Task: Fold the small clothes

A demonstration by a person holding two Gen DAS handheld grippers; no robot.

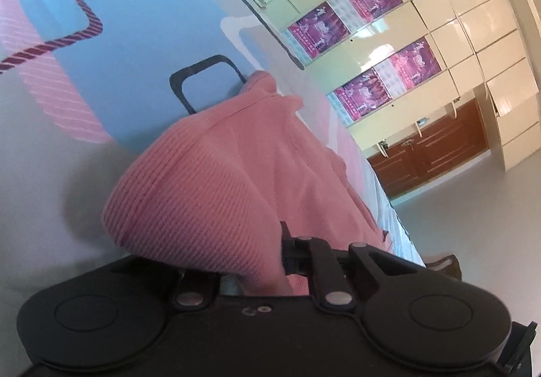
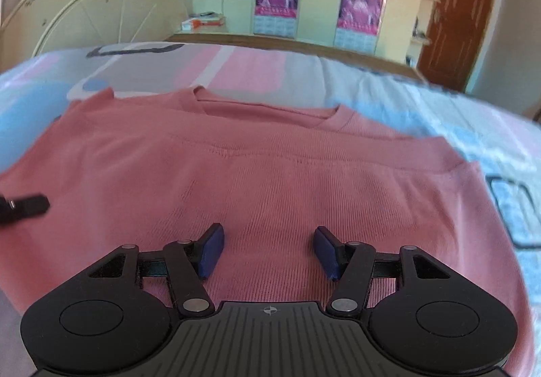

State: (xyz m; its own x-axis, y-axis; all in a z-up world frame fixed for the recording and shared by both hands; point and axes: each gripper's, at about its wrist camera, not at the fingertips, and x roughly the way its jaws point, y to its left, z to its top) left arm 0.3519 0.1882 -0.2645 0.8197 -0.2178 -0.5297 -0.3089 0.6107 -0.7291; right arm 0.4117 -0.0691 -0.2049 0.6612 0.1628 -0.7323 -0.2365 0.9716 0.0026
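A pink knit top [image 2: 257, 174] lies spread on a patterned bed [image 2: 439, 113]. At left, the left gripper [image 1: 270, 262] is bunched in its fabric; whether its fingers are closed cannot be told. At right, the right gripper [image 2: 268, 250] hovers over it, blue fingers [image 2: 211, 250] spread apart.

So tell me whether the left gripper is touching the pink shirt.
Touching. In the left wrist view the pink shirt drapes over the left gripper, bunched between and covering its fingers. The right wrist view shows only a bit of that gripper at the edge.
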